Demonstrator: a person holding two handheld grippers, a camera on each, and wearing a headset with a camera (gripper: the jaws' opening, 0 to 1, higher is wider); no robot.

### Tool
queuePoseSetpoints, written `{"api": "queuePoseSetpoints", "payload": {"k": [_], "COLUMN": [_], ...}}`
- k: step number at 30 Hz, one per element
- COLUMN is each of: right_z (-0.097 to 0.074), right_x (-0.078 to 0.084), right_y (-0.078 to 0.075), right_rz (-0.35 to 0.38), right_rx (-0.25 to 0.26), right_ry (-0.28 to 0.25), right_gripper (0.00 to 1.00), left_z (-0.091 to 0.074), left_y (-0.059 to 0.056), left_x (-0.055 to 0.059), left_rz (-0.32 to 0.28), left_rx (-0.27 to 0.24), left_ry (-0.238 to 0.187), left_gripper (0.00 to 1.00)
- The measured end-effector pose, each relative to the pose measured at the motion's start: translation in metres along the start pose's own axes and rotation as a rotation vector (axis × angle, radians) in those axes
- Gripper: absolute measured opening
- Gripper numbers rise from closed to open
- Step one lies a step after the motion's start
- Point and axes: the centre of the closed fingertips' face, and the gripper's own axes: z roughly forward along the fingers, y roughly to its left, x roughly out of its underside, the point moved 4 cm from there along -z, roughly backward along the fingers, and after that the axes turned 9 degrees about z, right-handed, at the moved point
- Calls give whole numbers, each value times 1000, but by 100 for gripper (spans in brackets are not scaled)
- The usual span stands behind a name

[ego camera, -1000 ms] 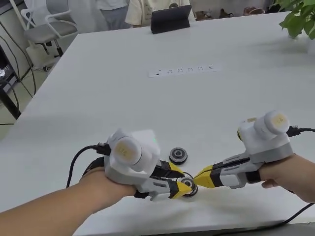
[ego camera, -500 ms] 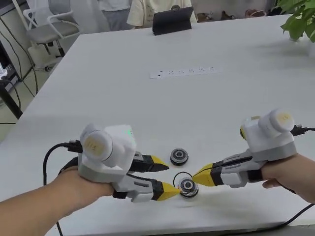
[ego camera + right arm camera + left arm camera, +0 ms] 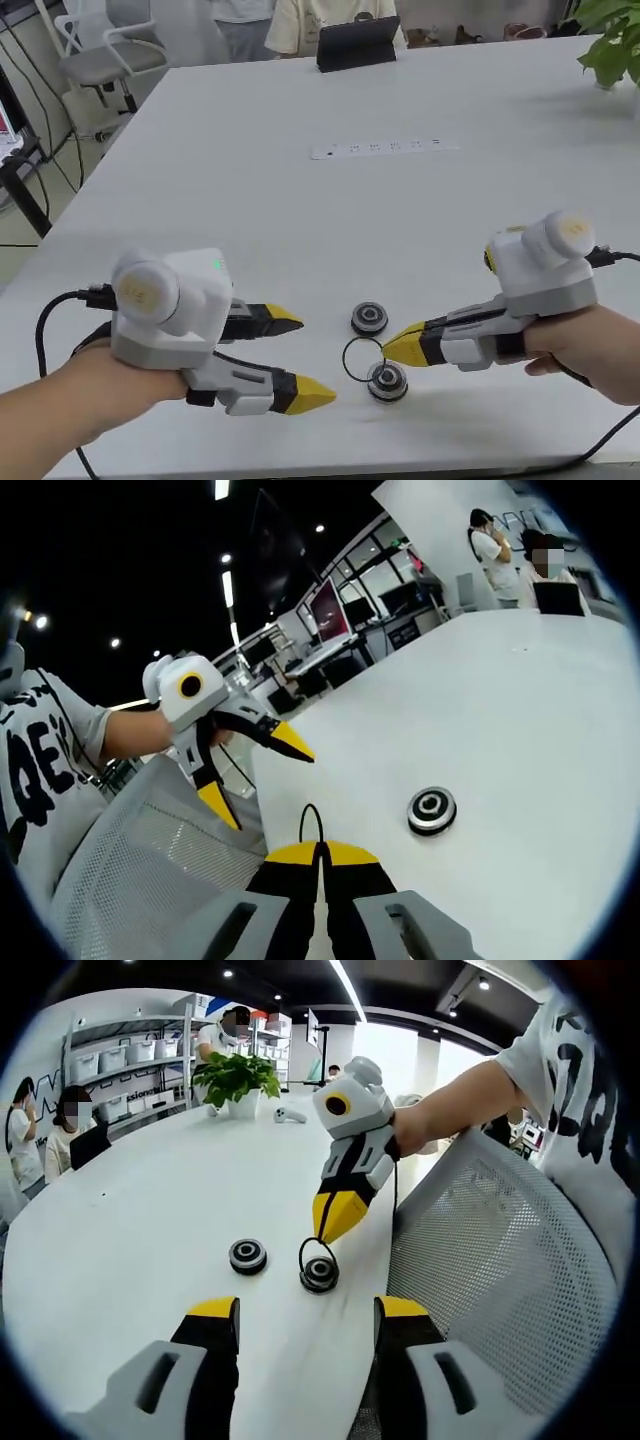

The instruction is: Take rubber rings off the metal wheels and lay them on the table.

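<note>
Black rubber ring [image 3: 345,360] in clenched right tongs [image 3: 386,347], beside wheel [image 3: 387,381]; left tongs [image 3: 316,358] released, apart.

The table [image 3: 250,180] carries two metal wheels [image 3: 387,381], the second wheel [image 3: 369,318] at 12 o'clock of the first, one loose rubber ring [image 3: 345,362], one left gripper [image 3: 315,358], one right gripper [image 3: 385,347], and one power strip [image 3: 384,148] at 12 o'clock.

so near wheel [image 3: 387,381] by the table's [image 3: 300,200] front edge, far wheel [image 3: 369,318] just behind, ring [image 3: 347,362] between them, left gripper [image 3: 315,358] to their left, right gripper [image 3: 390,345] to their right, power strip [image 3: 385,148] well behind
</note>
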Motion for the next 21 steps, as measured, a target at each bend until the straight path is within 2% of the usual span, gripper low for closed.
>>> {"api": "queuePoseSetpoints", "payload": {"k": [5,9,21], "right_z": [11,20,44], "right_x": [-3,-5,-2], "right_y": [6,5,3], "right_rz": [-4,-6,-12], "right_rx": [-7,-4,10], "right_ry": [12,23,67], "right_gripper": [0,0,0], "left_z": [-8,-13,-28], "left_y": [6,10,14], "left_x": [4,8,21], "left_rz": [-15,-36,-72], "left_rx": [-25,-50,-85], "left_ry": [-8,-11,-6], "left_gripper": [54,61,65]}}
